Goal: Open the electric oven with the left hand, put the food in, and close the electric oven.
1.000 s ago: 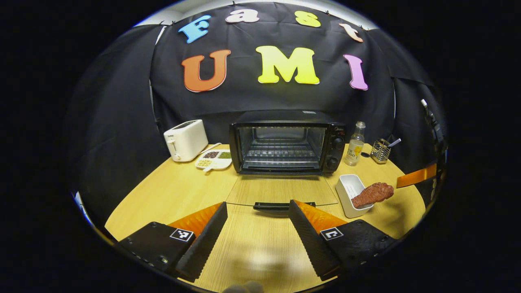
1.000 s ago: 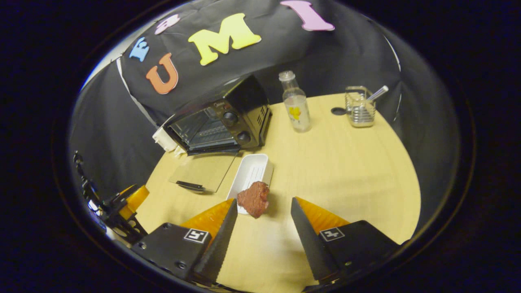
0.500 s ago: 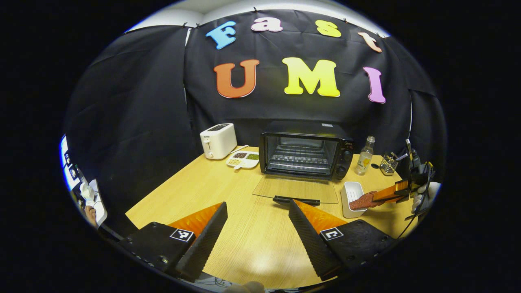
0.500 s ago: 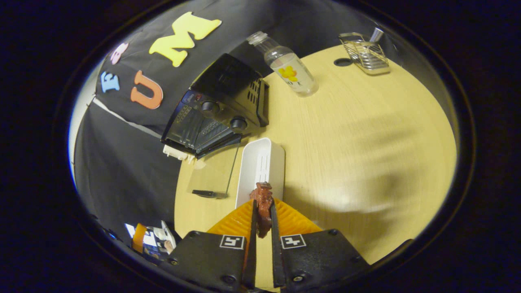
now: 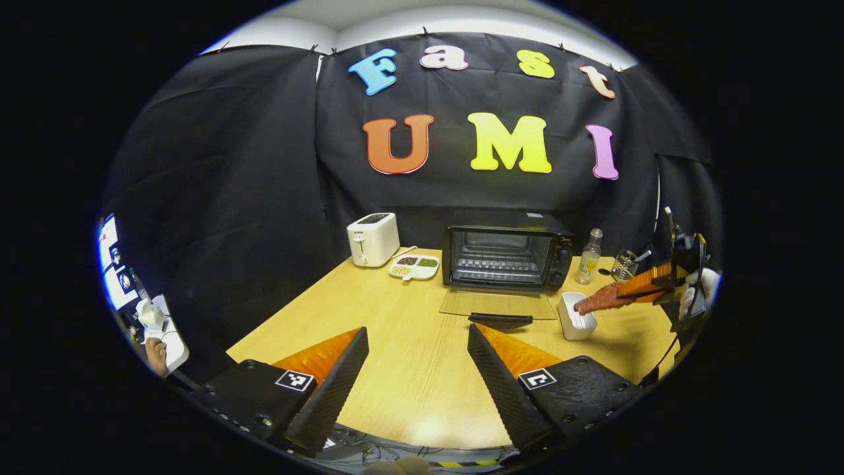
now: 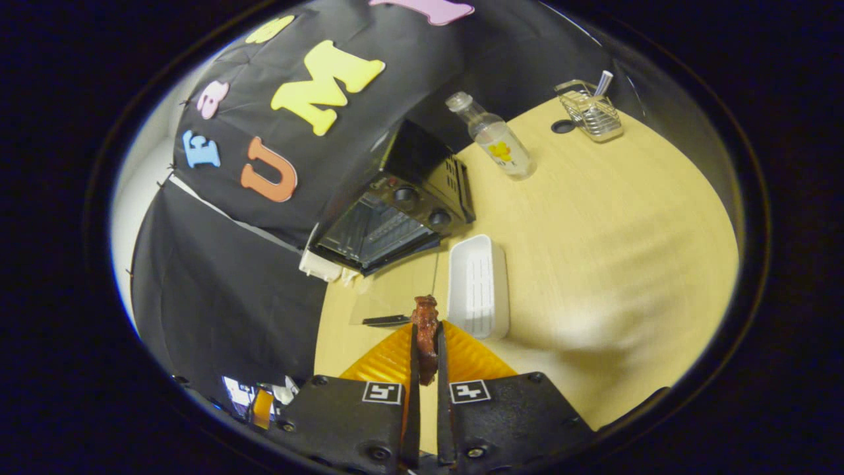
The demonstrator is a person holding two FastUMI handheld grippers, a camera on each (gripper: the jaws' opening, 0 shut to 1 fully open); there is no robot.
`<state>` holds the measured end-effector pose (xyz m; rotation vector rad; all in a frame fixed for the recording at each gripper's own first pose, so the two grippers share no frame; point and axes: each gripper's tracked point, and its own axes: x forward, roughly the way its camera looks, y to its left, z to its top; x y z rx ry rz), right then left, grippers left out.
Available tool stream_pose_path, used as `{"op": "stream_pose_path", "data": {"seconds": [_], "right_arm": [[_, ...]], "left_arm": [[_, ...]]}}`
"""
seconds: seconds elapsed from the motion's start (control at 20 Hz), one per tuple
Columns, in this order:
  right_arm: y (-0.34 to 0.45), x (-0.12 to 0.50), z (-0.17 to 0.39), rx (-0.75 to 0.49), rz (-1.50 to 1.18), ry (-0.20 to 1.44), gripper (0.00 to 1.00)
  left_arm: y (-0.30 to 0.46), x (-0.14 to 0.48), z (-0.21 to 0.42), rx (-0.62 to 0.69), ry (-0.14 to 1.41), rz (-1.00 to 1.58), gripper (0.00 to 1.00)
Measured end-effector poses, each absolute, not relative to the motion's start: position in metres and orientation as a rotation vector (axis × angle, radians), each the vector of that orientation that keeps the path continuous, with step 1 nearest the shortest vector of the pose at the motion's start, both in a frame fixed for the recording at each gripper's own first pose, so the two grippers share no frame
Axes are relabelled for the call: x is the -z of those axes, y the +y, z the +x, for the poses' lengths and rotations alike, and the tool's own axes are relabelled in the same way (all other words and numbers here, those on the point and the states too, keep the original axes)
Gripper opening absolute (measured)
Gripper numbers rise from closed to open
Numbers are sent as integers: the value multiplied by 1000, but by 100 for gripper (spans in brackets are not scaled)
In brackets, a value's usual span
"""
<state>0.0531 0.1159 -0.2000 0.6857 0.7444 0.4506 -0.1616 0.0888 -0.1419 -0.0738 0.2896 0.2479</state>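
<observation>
The counter carries everything, and I take the electric oven at its back edge as my landmark. Its glass door lies folded flat in front of it, leaving the racked cavity open for loading, so opening looks done. Just to the right of that door sits the white tray, now empty, because the food is lifted clear above it. My right hand-held gripper is clamped on that reddish-brown piece, both fingers pressing its sides, pointed toward the oven. My left hand-held gripper waits well in front of the door, fingers wide apart, holding nothing, ready to close it.
</observation>
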Motion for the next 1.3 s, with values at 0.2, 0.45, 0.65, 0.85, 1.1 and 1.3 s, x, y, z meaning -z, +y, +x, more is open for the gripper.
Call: {"op": "stream_pose_path", "data": {"seconds": [0.2,0.45,0.65,0.85,1.1,1.3], "right_arm": [[156,170,18,-383,747,603,13],[212,161,3,-302,913,525,13],[233,166,31,-204,1018,474,13],[255,175,79,-128,1089,420,13],[288,190,159,-50,1155,381,13],[309,191,217,-16,1140,332,13]], "left_arm": [[115,140,-208,-208,269,-73,97],[145,133,-249,-199,260,-63,97],[162,134,-260,-218,278,-85,97],[181,128,-250,-246,287,-125,97],[208,118,-214,-271,290,-84,97],[221,121,-181,-263,318,-73,97]]}}
